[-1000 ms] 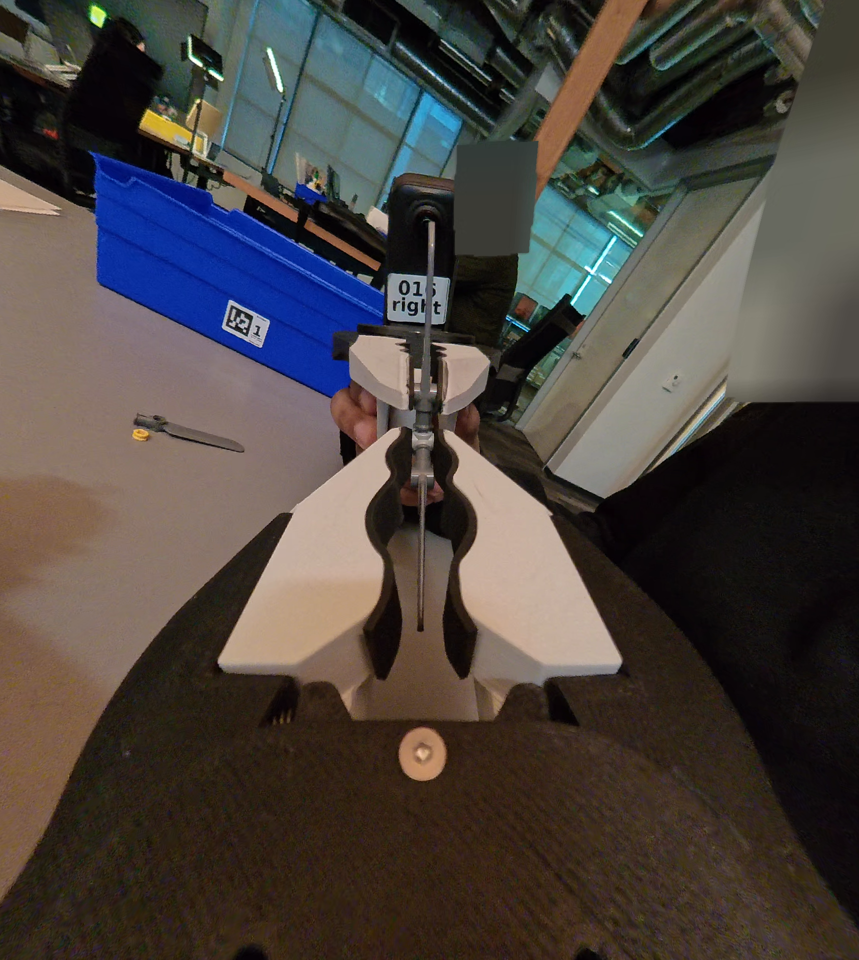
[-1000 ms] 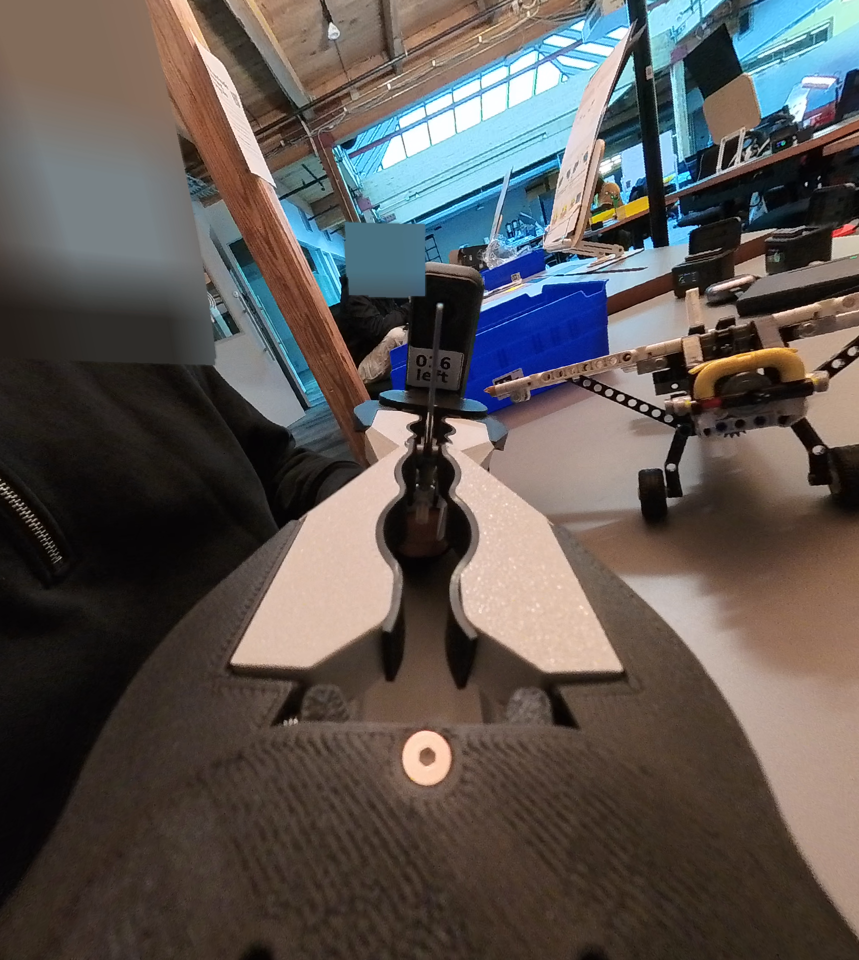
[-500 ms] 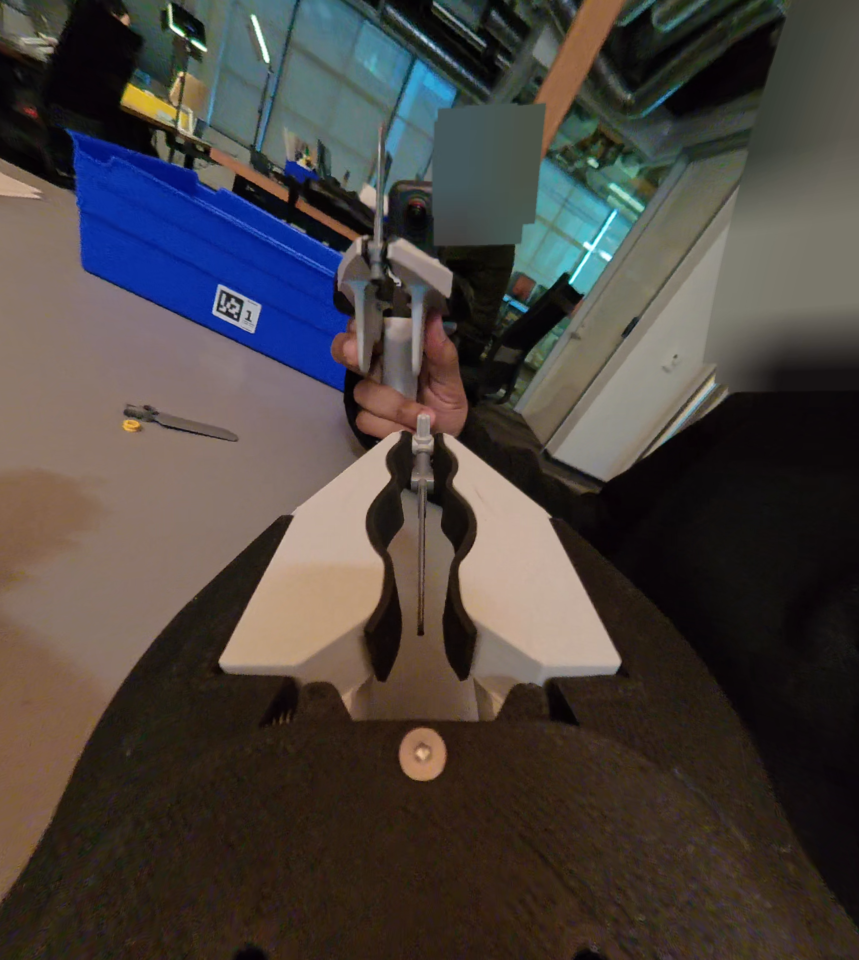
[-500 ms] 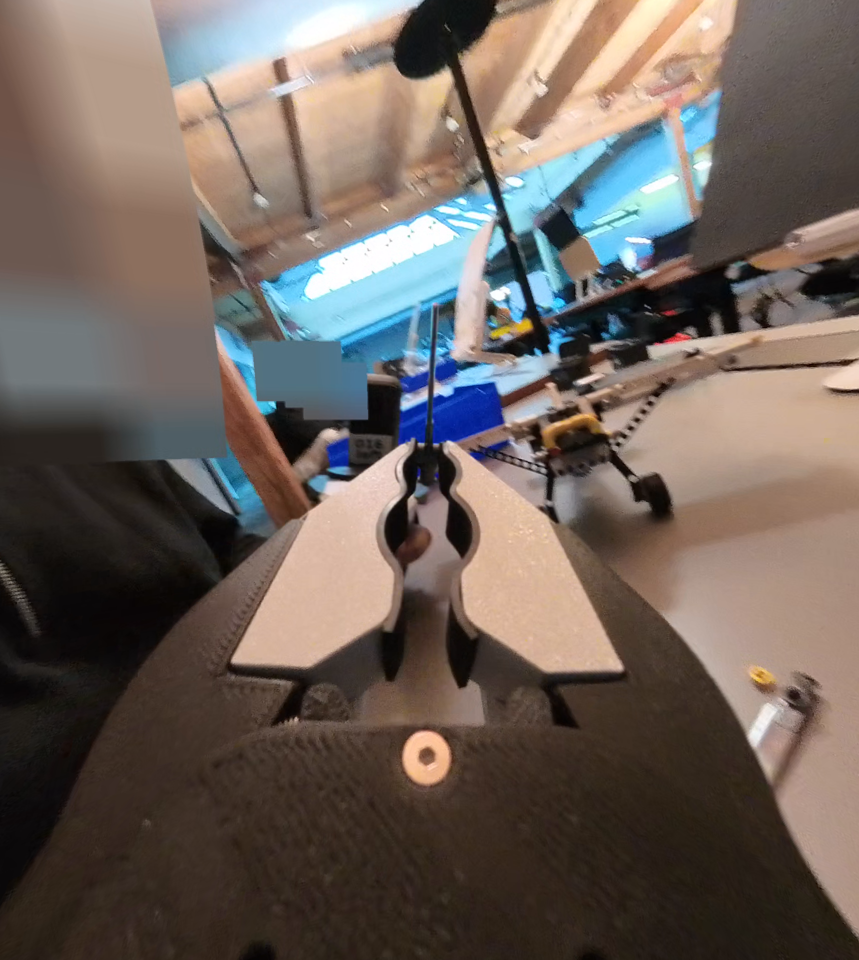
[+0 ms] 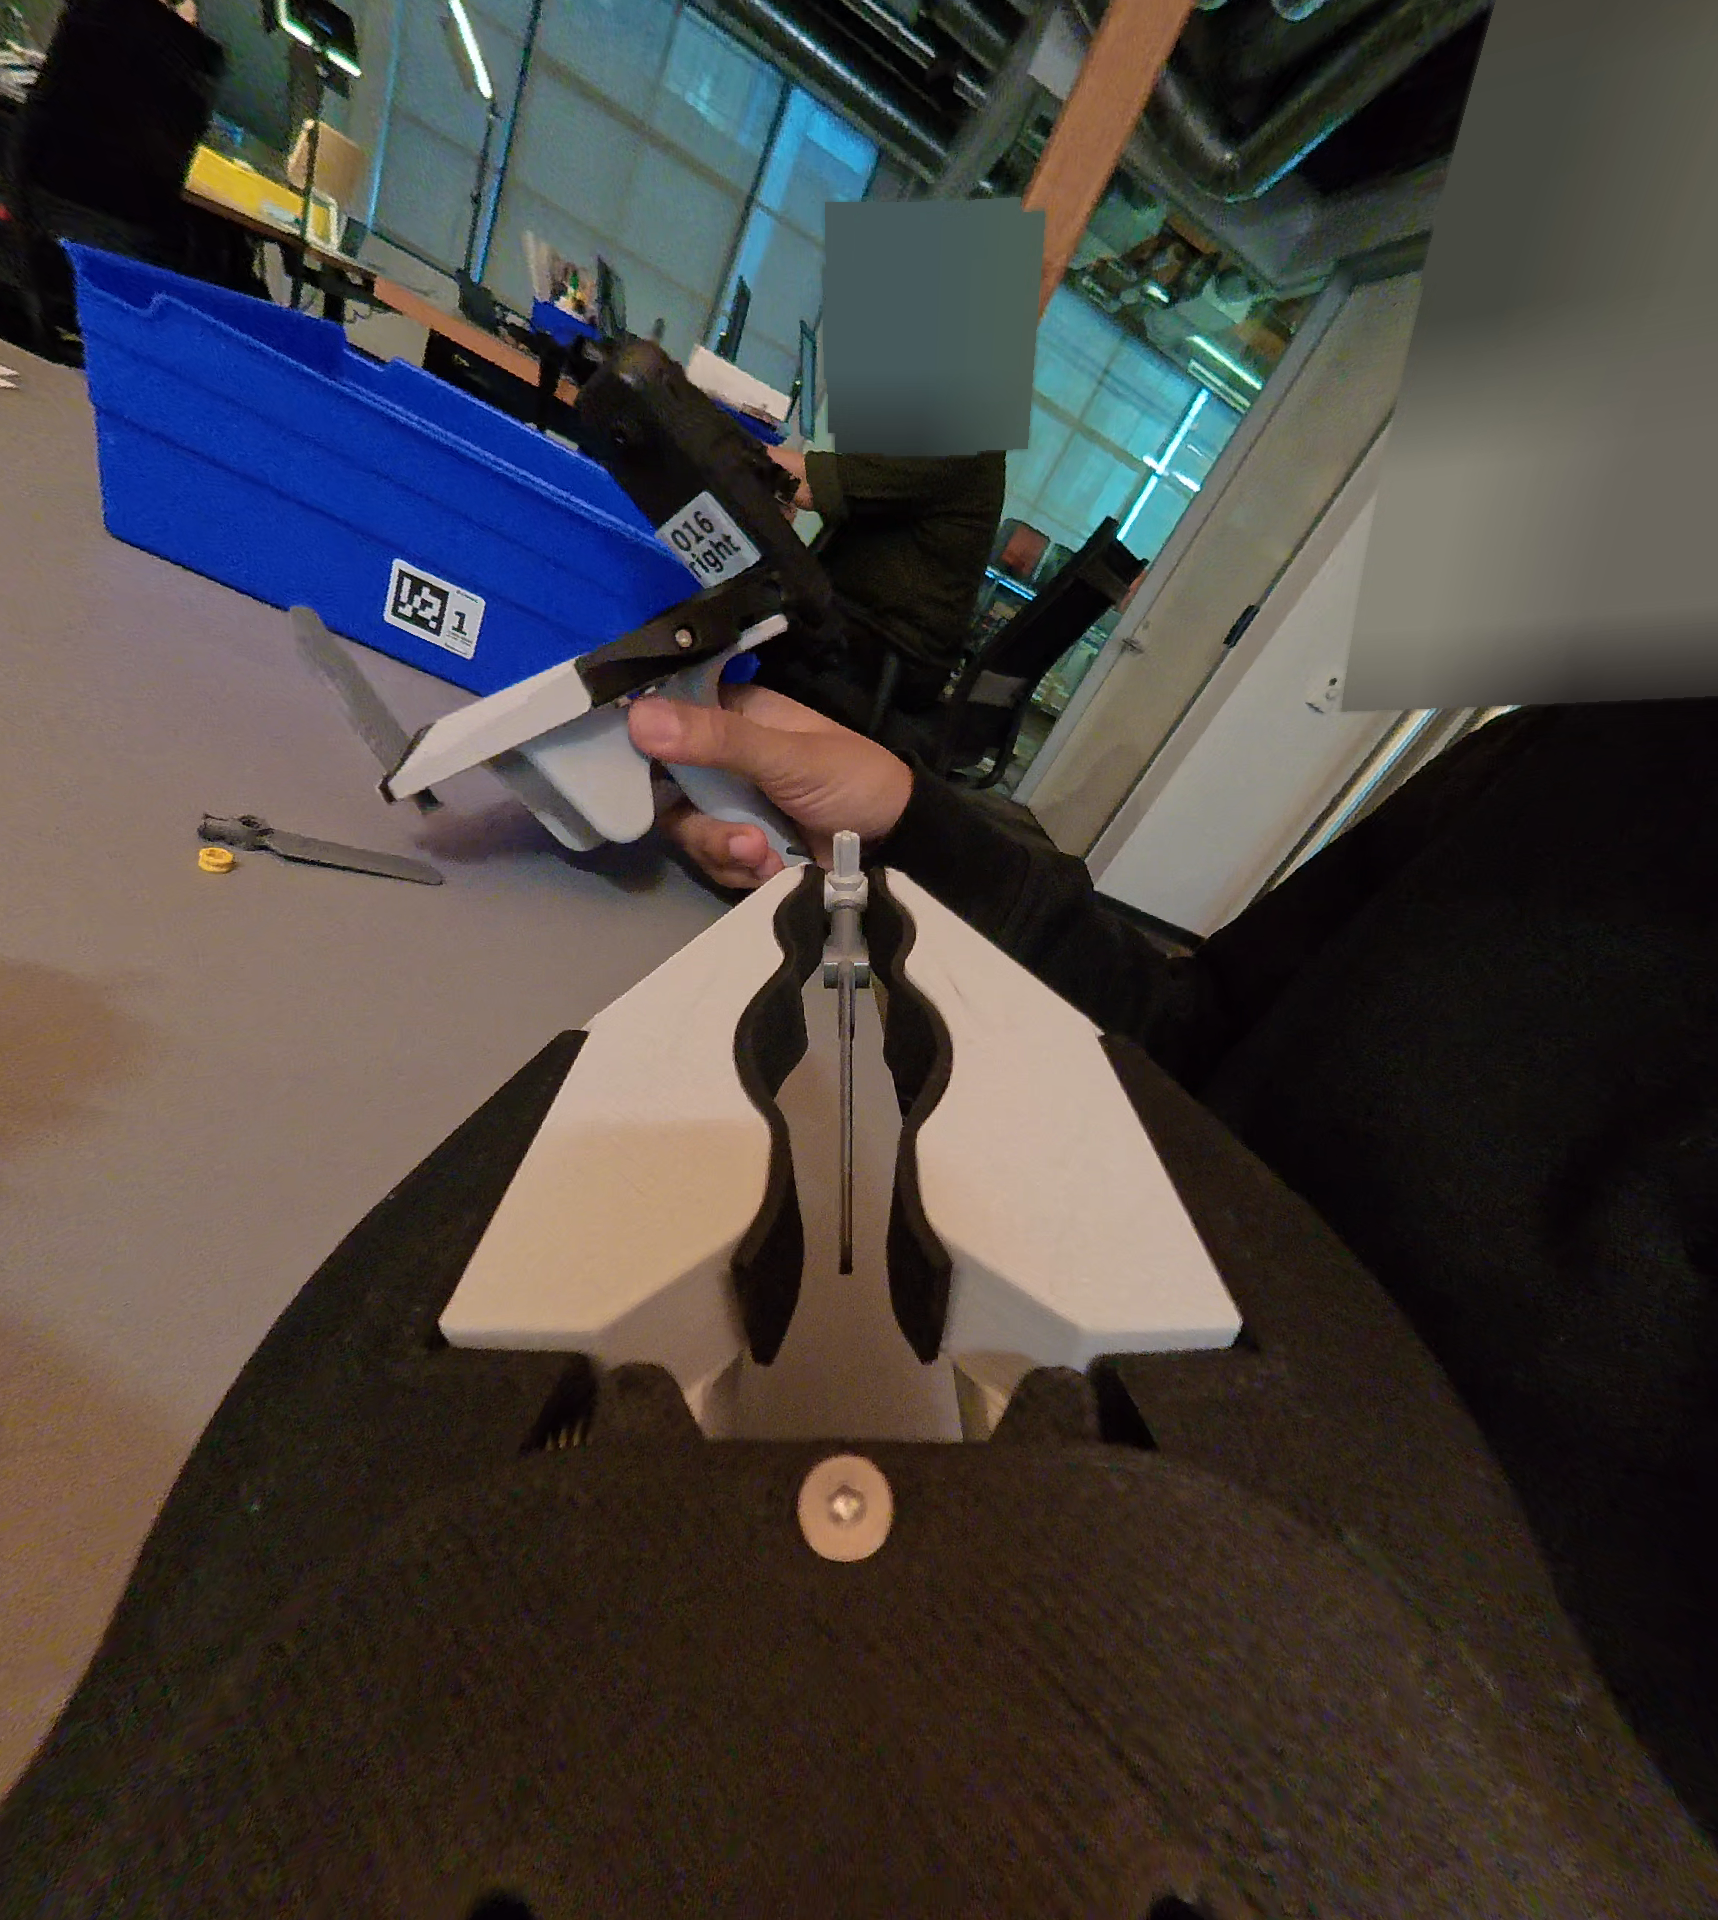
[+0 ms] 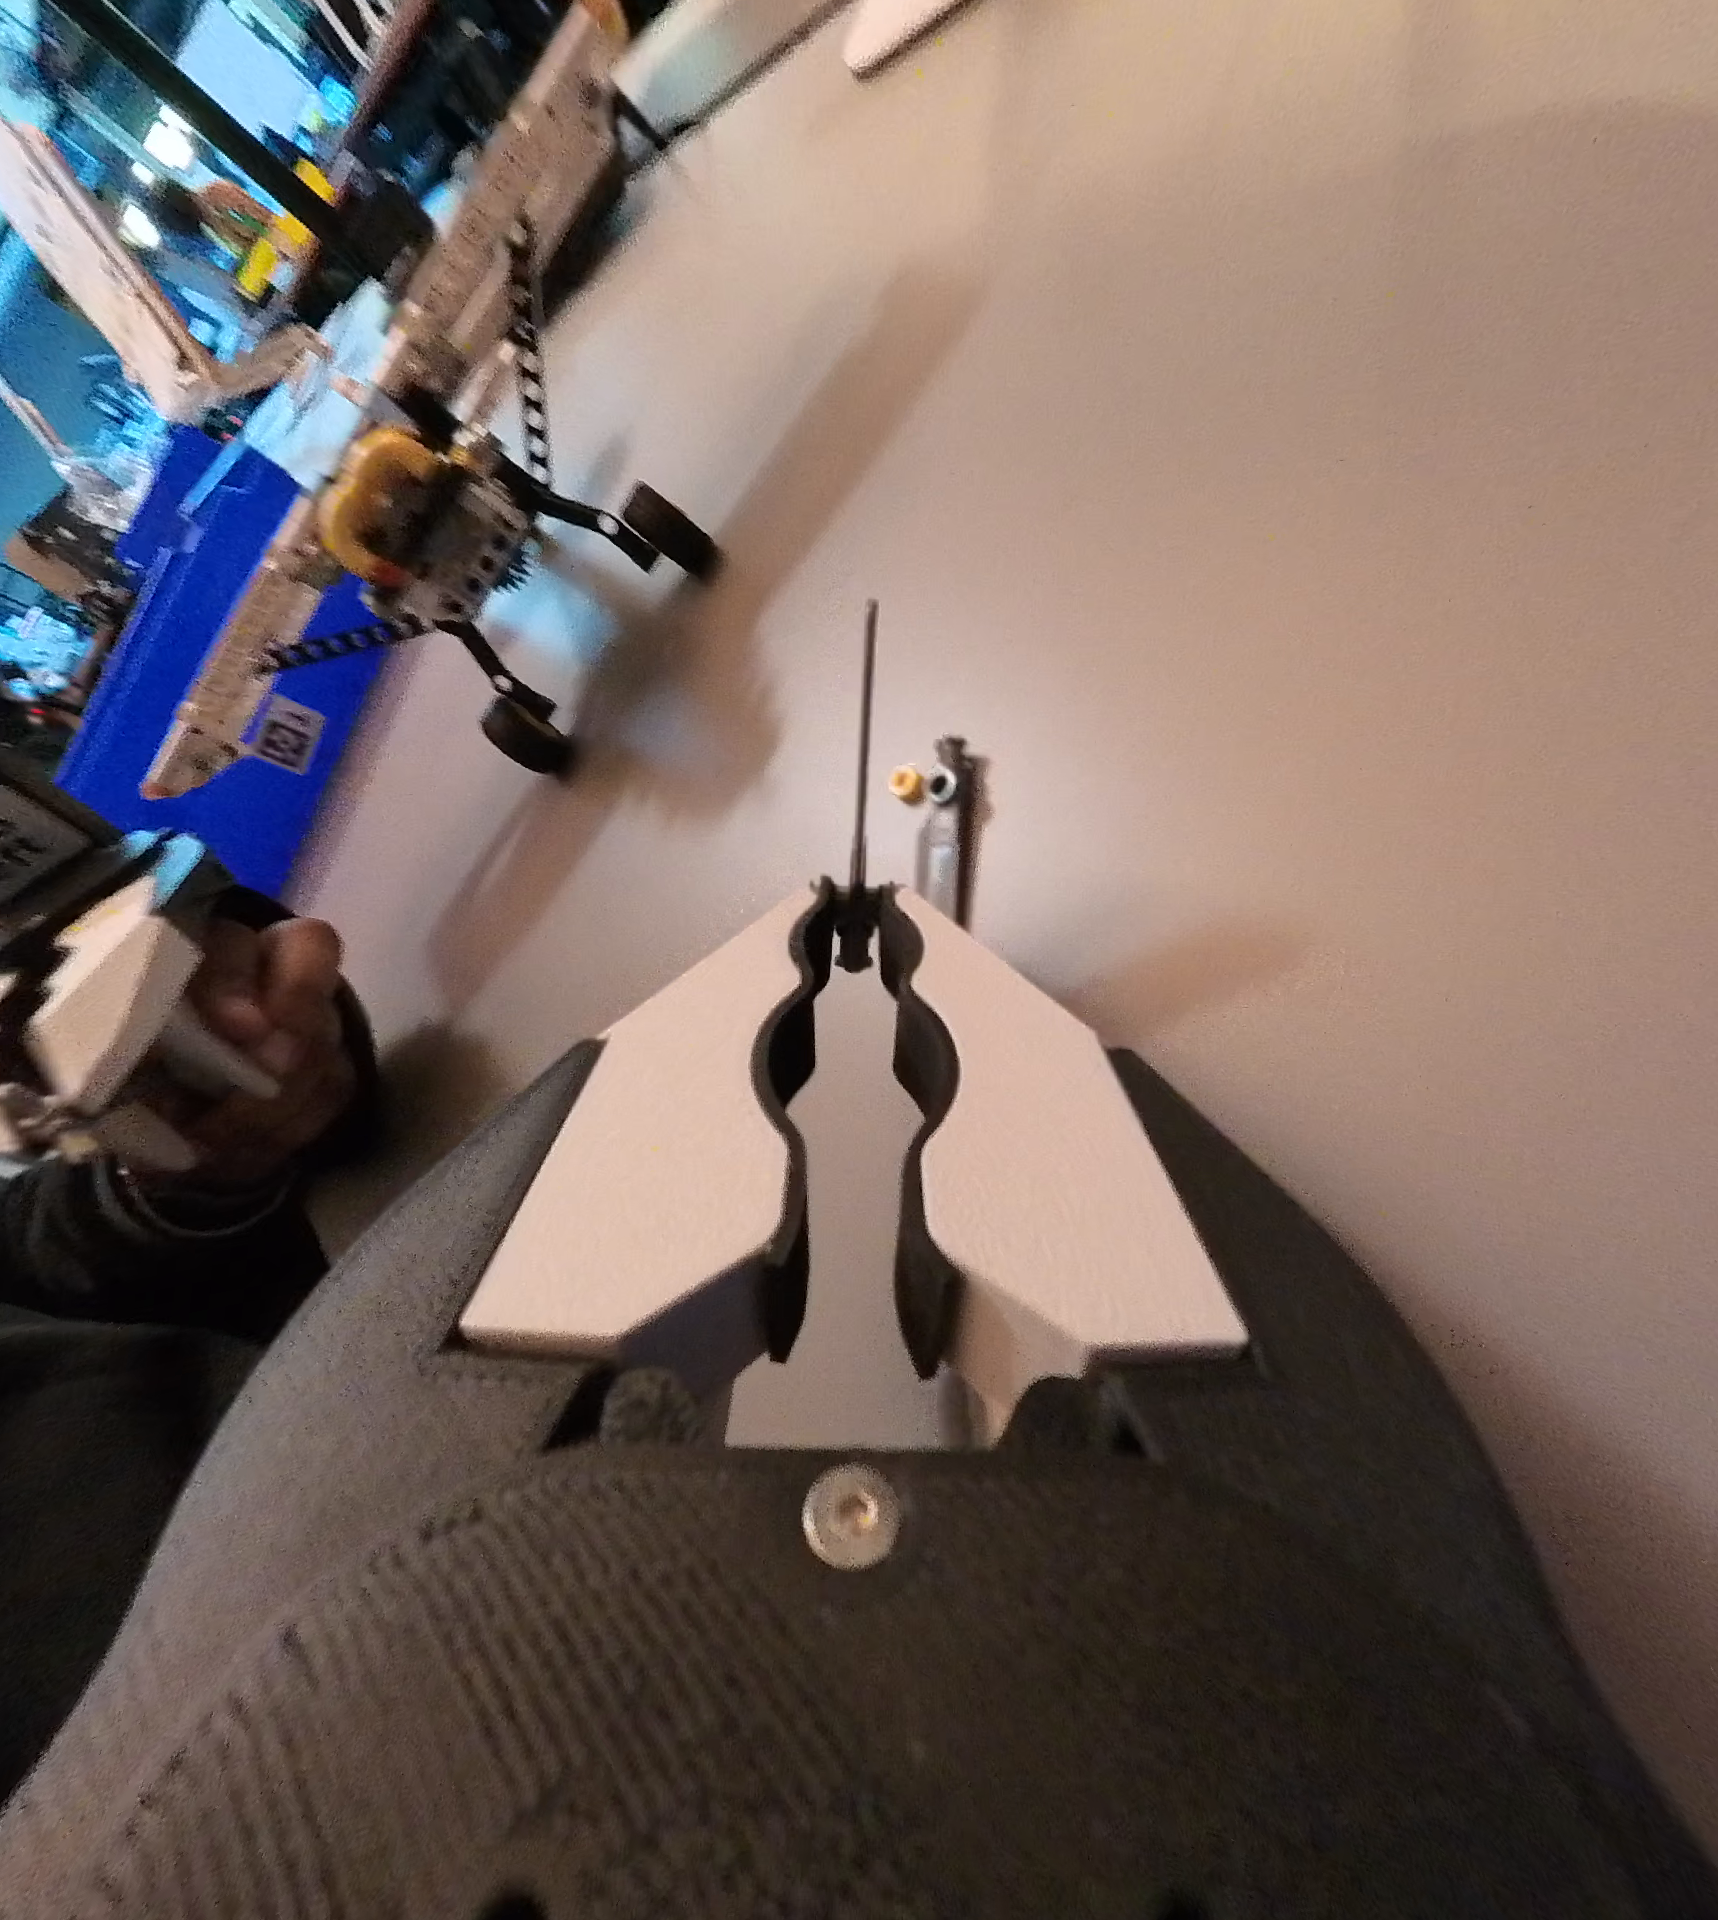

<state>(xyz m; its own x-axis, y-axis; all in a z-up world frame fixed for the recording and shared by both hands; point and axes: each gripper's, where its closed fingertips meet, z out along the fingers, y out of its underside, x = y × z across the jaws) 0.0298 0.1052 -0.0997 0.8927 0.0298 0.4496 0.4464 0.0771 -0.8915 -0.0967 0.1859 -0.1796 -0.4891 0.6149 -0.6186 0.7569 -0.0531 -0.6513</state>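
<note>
My left gripper [image 5: 844,883] is shut on a light grey connector [image 5: 844,906] with a thin grey blade [image 5: 844,1122] that runs back between the fingers. My right gripper [image 6: 855,904] is shut on a small black connector [image 6: 855,940] with a thin dark blade [image 6: 867,727] that points forward over the table. In the left wrist view the right gripper [image 5: 408,779] hangs tilted down over the table, the blade [image 5: 346,675] sticking out past its tips. In the right wrist view the left gripper [image 6: 3,1091] is at the left edge.
A loose dark blade [image 5: 335,852] and a small yellow ring [image 5: 214,859] lie on the grey table [image 5: 107,1039]; they also show in the right wrist view [image 6: 943,831]. A blue bin [image 5: 315,488] stands behind. A wheeled brick model [image 6: 439,520] stands farther off. Spacing between my two grippers at the tips: around 15 cm.
The grippers stood tip to tip a second ago and have drawn apart. My right gripper swung down toward the table with its dark blade. My left gripper kept its grey piece and barely moved.
</note>
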